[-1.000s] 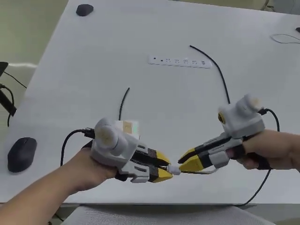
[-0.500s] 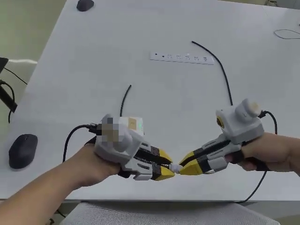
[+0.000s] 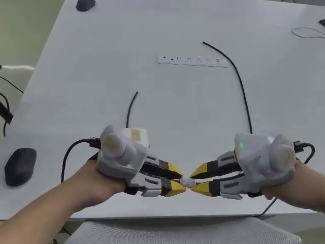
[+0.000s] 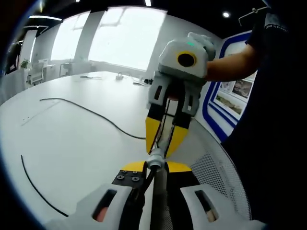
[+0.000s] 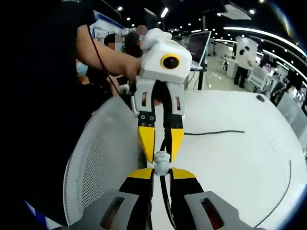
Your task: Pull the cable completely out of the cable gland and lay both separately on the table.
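Since half a second ago the right tool [image 3: 199, 184] has rolled level and sunk toward the near edge of the worktop [image 3: 101, 76], while the left tool [image 3: 177, 185] meets it tip to tip as before. From the head view, the cable gland [image 3: 188, 181] sits between the two pairs of yellow tips, held off the surface at that edge. Along the left tool [image 4: 156, 167], the jaws are pinched on the cable gland [image 4: 156, 159], and the thin black cable [image 4: 165, 129] runs on into the opposite jaws. Along the right tool [image 5: 161, 173], the jaws look closed on the cable [image 5: 165, 194] just behind the cable gland [image 5: 161, 160], with a mesh chair [image 5: 96, 158] below. Both grips are at the very tips, so a hard pull could pop the cable gland free and drop it onto the chair. If the seal is tight, the cable may slide through the right jaws instead of leaving the cable gland
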{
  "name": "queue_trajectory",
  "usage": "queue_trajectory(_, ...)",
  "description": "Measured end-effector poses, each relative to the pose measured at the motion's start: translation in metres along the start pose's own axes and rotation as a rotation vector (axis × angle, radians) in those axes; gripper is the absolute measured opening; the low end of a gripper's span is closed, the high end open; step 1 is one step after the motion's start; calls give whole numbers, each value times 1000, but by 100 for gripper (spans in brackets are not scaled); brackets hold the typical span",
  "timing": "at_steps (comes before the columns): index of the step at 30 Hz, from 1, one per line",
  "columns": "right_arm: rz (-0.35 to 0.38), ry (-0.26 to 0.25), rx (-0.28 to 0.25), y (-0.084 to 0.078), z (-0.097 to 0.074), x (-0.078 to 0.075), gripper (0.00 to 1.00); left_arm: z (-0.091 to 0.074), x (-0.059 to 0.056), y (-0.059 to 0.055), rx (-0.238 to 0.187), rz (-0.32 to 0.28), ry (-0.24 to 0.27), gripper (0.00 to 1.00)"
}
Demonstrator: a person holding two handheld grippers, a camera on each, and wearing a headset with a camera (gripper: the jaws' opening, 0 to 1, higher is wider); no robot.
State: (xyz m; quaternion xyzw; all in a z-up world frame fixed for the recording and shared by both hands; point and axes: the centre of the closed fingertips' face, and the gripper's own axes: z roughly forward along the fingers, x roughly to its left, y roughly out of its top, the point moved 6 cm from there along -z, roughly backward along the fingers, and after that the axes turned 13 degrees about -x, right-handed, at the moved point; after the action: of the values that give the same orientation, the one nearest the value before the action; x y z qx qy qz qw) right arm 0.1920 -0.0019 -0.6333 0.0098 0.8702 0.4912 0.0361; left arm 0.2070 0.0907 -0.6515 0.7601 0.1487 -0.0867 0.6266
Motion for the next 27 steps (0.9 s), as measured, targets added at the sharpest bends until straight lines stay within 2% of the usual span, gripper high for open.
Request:
queue_trajectory(2, -64, -29, 31, 1, 2, 3, 8, 0, 0, 0, 2, 2, 2, 15)
queue_trajectory(5, -118, -61, 39, 3, 2, 3, 8, -1, 1, 1, -7, -10, 4, 15)
queue_trajectory(13, -104, -70, 30, 3, -1, 0, 8, 1, 1, 3, -19, -17, 7, 15)
queue_trajectory(16, -98, -75, 27, 3, -2, 0, 8, 1, 1, 5, -23, -2, 4, 15)
queue_trajectory(18, -65, -95, 23, 5, -5, -1, 8, 1, 1, 6, -28, 5, 2, 15)
queue_trajectory(21, 44, -153, -10, 6, -13, -5, 9, 1, 2, 10, -39, 17, 17, 15)
queue_trajectory(22, 91, -187, -23, 6, -18, -8, 10, 1, 2, 12, -45, 22, 20, 15)
queue_trajectory(24, 140, -259, -37, 4, -28, -14, 13, 1, 4, 15, -53, 38, 30, 15)
queue_trajectory(25, 145, -280, -45, 4, -31, -15, 13, 0, 3, 16, -53, 43, 31, 15)
queue_trajectory(27, 131, -319, -17, 1, -37, -16, 12, 0, 4, 19, -53, 63, 35, 15)
